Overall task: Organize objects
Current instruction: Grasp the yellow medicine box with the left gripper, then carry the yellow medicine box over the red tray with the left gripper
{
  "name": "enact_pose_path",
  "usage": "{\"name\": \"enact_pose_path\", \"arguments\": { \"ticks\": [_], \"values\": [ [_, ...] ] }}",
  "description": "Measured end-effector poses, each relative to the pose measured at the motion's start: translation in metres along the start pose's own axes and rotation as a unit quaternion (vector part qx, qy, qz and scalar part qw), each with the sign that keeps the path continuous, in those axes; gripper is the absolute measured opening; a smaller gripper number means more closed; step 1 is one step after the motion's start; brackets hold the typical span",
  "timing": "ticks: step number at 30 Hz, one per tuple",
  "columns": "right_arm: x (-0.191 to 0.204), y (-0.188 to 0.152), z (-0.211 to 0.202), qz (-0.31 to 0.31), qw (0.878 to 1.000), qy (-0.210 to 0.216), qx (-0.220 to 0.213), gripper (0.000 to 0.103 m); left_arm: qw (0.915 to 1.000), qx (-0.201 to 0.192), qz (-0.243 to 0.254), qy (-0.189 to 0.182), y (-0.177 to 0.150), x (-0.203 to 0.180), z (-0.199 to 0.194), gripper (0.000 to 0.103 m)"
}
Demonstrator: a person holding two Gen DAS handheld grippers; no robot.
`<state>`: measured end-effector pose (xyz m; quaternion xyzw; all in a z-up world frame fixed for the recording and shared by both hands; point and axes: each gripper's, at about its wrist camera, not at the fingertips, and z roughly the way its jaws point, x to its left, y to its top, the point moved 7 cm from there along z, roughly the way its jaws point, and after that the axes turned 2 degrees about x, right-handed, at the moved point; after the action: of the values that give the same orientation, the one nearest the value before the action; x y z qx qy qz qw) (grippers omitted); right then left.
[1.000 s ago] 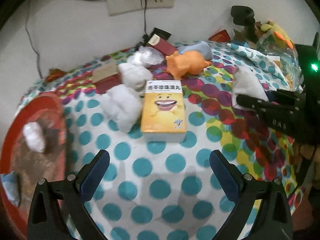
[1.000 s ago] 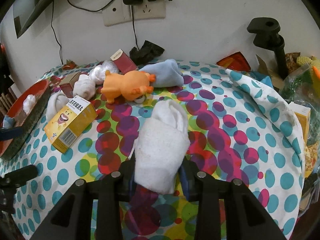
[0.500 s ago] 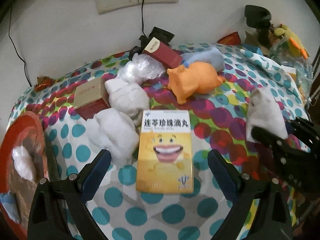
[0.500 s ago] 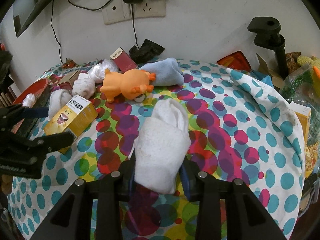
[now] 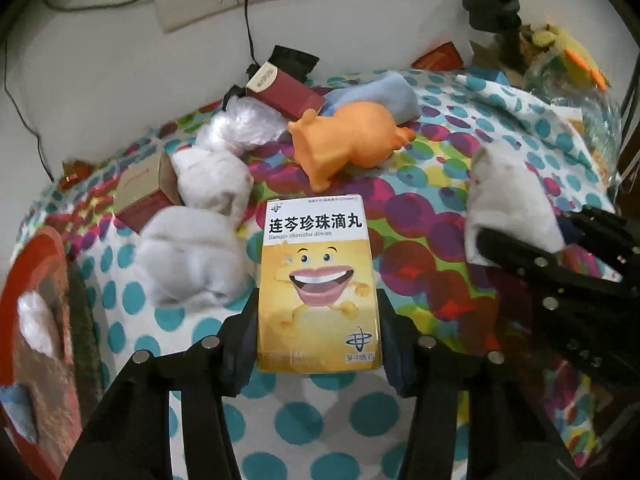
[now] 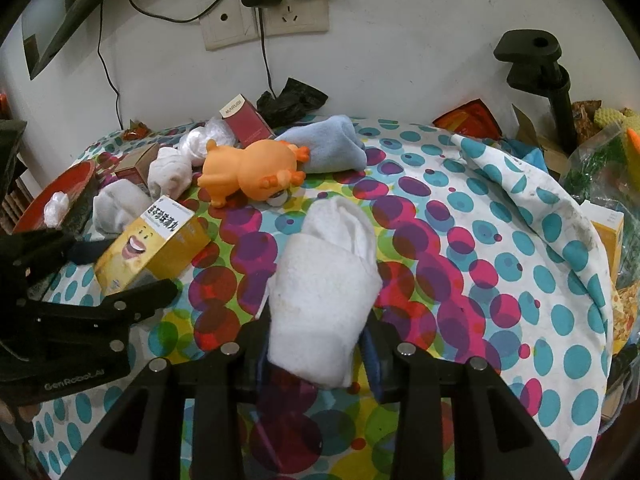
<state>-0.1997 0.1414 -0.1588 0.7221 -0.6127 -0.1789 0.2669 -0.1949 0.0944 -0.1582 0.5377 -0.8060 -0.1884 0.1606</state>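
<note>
1. One yellow medicine box [image 5: 319,285] with a smiling face lies flat on the dotted tablecloth [image 5: 304,424], at the centre of the left wrist view. The left gripper [image 5: 319,320] has closed its two fingers against the box's long sides, near its lower end.
2. One rolled white sock [image 6: 325,292] sits at the centre of the right wrist view, with the right gripper [image 6: 316,344] clamped on its near end.
3. From the box, two more white sock bundles [image 5: 192,256] lie at about 9 and 10 o'clock, the nearer one touching the box's left edge.
4. One orange toy animal [image 5: 348,140] lies on its side at 12 o'clock from the box, with one light blue cloth roll [image 5: 380,92] just behind it.
5. Two dark red cartons show: one [image 5: 284,88] at 11 o'clock near the wall, one [image 5: 142,196] at 10 o'clock behind the socks. One crumpled clear plastic wad [image 5: 240,128] lies between them.
6. One red tray [image 5: 24,280] at 9 o'clock holds a white tuft [image 5: 36,320].
7. The right wrist view alone shows the box's side face and a second yellow box [image 6: 608,236] at the table's 3 o'clock edge.
8. The left wrist view alone shows the box's printed front in full and the right gripper from the side, at 3 o'clock.
</note>
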Motion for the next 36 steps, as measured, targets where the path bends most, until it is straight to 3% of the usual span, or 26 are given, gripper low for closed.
{"name": "enact_pose_path", "arguments": {
  "ticks": [14,36],
  "values": [
    [0.002,-0.001,0.002,0.000,1.000,-0.001,0.000,0.039,0.9996,-0.009,0.026,0.000,-0.049,0.004,-0.030,0.048],
    [0.005,-0.001,0.002,0.000,1.000,-0.007,0.000,0.039,0.9979,-0.035,-0.038,0.038,-0.055,0.067,-0.087,0.048]
  ]
}}
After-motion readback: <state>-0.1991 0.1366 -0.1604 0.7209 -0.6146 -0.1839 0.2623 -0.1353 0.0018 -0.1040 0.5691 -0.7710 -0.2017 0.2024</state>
